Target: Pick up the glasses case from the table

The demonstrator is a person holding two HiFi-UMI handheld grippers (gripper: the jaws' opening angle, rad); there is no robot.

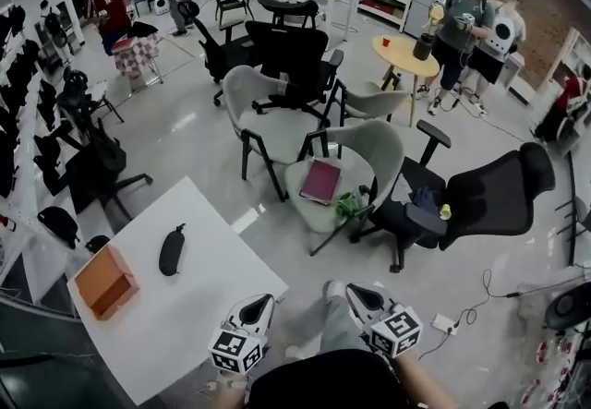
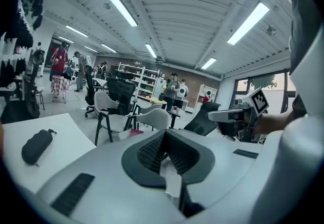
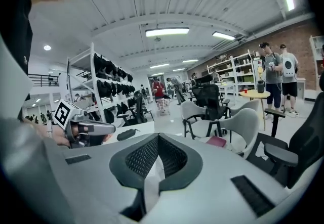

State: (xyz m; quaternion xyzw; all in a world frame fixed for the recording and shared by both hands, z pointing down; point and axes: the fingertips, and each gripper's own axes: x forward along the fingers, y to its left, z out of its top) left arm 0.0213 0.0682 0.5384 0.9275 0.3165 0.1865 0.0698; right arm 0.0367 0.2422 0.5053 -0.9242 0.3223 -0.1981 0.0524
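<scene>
glasses case [image 1: 172,250] well ahead of left gripper [image 1: 261,304], right gripper [image 1: 355,292] | both seemingly closed, empty

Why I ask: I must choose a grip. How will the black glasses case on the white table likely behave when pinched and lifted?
The glasses case looks small and slim, so probably light. Its matte black surface should not slip much. Lying flat on the white table, its long rounded body may pivot if nudged at one end.
</scene>
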